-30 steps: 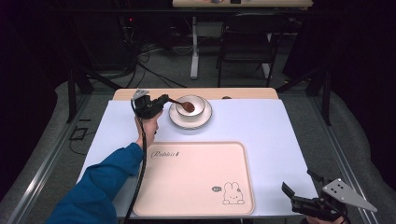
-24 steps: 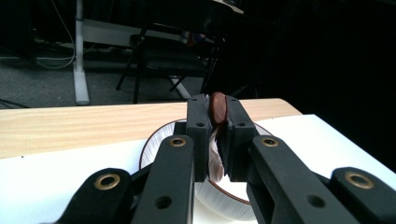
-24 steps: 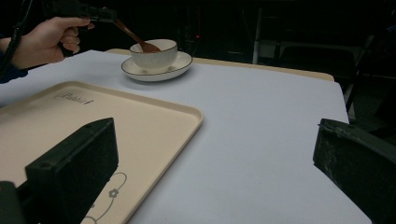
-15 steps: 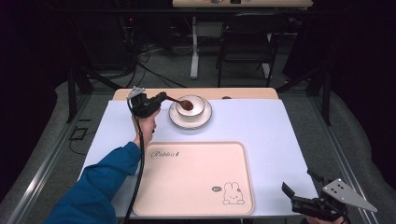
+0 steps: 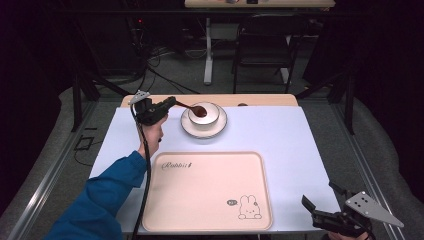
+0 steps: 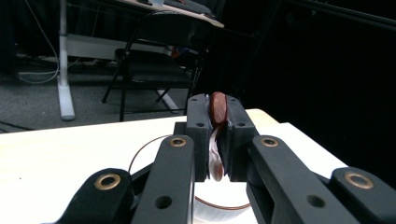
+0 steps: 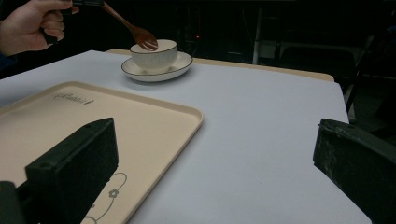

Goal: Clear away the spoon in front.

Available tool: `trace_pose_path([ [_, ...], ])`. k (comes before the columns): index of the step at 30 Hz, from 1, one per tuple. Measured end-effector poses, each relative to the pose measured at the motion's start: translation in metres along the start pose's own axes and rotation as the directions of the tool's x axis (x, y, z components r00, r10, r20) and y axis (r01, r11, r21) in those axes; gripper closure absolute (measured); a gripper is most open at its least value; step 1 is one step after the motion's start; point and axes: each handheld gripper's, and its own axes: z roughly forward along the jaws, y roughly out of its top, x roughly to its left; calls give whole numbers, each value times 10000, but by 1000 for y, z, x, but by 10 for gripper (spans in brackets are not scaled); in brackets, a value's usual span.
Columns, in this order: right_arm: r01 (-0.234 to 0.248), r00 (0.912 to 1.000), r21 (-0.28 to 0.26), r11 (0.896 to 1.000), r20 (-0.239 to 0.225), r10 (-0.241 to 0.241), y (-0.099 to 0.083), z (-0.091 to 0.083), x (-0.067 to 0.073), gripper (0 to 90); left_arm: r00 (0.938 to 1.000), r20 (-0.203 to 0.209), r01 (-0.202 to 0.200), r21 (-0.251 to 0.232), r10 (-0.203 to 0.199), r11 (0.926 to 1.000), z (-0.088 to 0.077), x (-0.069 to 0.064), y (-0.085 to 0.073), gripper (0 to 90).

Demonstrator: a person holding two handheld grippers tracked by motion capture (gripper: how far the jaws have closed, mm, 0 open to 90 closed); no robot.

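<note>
Beside the bowl [image 5: 203, 114], at its left: left gripper [image 5: 167, 104], jaws clamped on the handle of a brown spoon [image 5: 196, 109], spoon head hanging over the bowl's rim. Bowl seated on a saucer [image 5: 186, 127], both near the table's [image 5: 300, 150] far edge. Nearer than the bowl: a wide cream tray [image 5: 210, 190], bare, its front edge close to the table's near edge. Well away from the bowl, off the table's near right corner: right gripper [image 5: 324, 201], jaws spread wide, gripping nothing. Right of bowl and tray: broad bare tabletop out to the right edge.
</note>
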Motion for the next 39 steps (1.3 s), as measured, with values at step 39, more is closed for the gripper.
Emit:
trace_pose_path([
  [39,-2,10000,-2,10000,-12,2,0,1,0,0,9874,1585,-114,690,4,9976,-69,-13,21,833],
])
